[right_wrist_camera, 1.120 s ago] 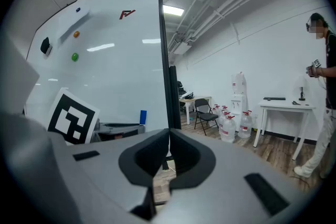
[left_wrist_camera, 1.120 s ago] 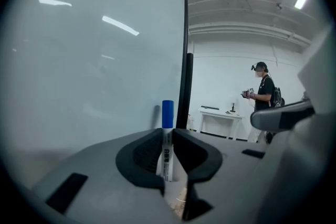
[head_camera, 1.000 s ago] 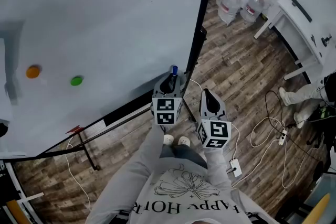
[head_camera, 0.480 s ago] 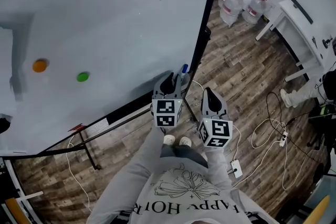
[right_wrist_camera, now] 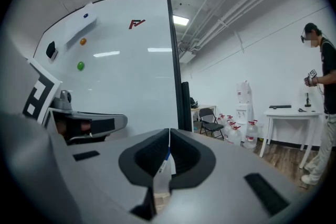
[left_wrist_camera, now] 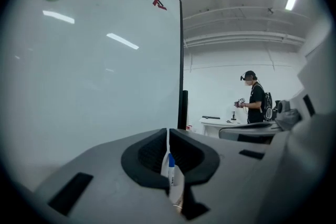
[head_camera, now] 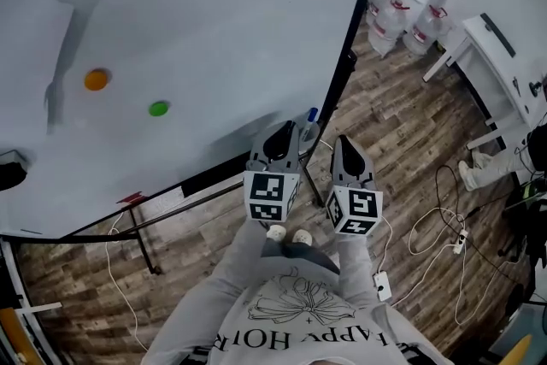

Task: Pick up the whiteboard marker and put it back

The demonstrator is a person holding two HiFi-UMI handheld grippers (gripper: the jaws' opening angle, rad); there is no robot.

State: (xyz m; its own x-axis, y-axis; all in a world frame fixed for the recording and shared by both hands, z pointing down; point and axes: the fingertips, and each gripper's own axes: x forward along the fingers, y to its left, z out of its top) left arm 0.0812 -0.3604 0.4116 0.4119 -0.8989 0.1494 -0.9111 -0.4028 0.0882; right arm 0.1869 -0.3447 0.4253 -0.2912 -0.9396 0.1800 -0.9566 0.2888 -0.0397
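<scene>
We find the whiteboard marker (head_camera: 310,122) standing blue cap up at the lower right corner of the whiteboard (head_camera: 214,30). It is just beside the nose of the left gripper (left_wrist_camera: 168,132) and, so far as the head view shows, clear of its pads. That gripper's jaws have just been closing. They now stand pressed together with only a slit of light between them and no marker there. A small white-and-blue tab (left_wrist_camera: 171,178) sits in the hollow behind the pads. The right gripper (right_wrist_camera: 168,132) is likewise closed and carries the same tab, which we judge a fitting of the tool.

We judge the marker light, stiff and smooth-barrelled, apt to roll or slip. The grip belongs across the barrel below the cap, never on the cap, which may pull off.

A second ago the cap stood directly ahead of the left gripper's nose. It now lies off to that nose's right, and both grippers show larger in the head view.
</scene>
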